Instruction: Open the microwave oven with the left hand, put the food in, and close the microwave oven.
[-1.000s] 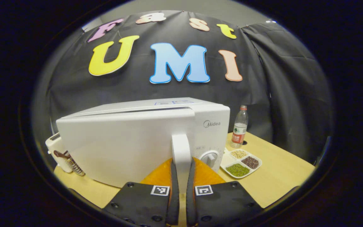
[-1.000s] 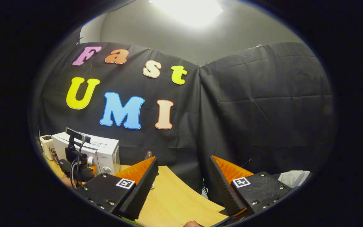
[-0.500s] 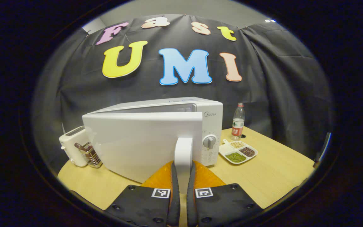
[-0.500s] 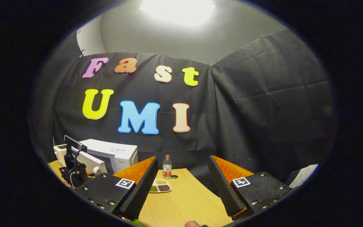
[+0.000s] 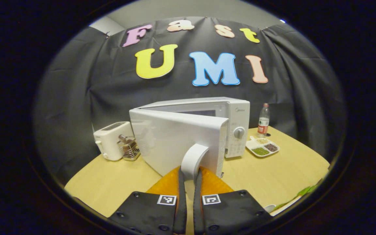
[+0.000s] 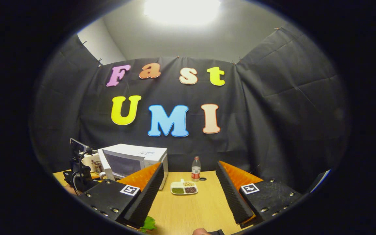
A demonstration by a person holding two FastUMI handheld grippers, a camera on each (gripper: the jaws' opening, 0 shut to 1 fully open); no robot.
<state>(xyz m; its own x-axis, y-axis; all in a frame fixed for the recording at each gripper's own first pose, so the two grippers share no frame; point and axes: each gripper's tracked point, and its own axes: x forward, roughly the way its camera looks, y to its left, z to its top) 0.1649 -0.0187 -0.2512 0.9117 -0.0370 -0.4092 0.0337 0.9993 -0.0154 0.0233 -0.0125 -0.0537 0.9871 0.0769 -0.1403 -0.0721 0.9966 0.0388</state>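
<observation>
Door (image 5: 175, 140) swung wider since; 1 microwave (image 5: 237, 124), 2 tongs (image 5: 188, 182).

Left gripper view is looking close at the microwave (image 5: 188, 130) door; right gripper view is facing it from farther back; both are sharing the desk (image 6: 188, 209).

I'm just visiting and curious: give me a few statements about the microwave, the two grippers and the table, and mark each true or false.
1. The left gripper is clamped on the door handle. True.
2. The microwave door is fully shut. False: it stands partly open.
3. The right gripper holds the bottle. False: it is open and empty.
4. A divided dish lies beside the microwave. True.
5. The toaster sits on top of the microwave. False: it stands on the table.
</observation>
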